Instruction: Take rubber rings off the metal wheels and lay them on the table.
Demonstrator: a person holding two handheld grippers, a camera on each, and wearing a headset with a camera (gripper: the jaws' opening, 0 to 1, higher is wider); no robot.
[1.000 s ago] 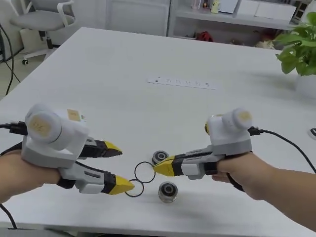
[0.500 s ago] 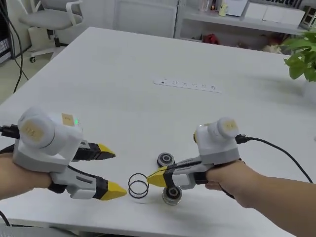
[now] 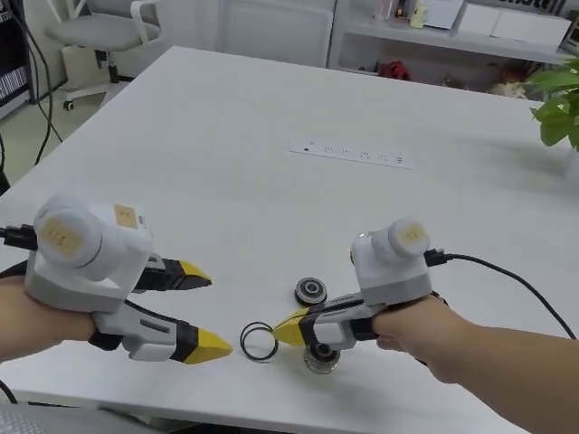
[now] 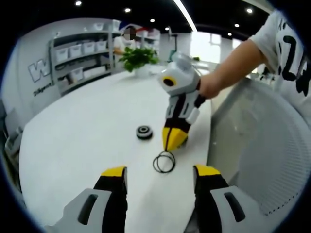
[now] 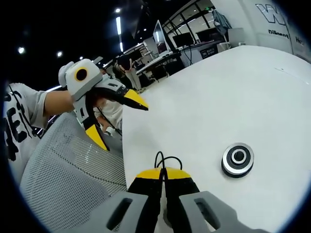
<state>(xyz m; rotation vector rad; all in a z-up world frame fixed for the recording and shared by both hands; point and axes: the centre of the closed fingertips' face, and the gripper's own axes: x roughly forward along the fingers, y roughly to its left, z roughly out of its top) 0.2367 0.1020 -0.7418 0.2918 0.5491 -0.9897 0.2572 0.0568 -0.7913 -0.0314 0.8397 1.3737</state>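
Observation:
Two thin black rubber rings lie overlapping near the table's front edge. My right gripper is shut, its yellow tips touching the rings; in the right gripper view a rubber ring loops out from between the closed tips of the right gripper. One metal wheel lies flat just behind that gripper, and a second wheel sits partly hidden under it. My left gripper hovers open left of the rings, holding nothing. The left gripper view shows the rings ahead of the left gripper, with a wheel beyond.
A white power strip lies mid-table. A green plant stands at the far right, an office chair beyond the far left corner. The table's front edge runs close under the grippers, with a mesh chair back below it.
My right gripper moved toward the front edge with a ring at its tips; the two rings, side by side before, now overlap. The left gripper barely moved. The head camera shifted.

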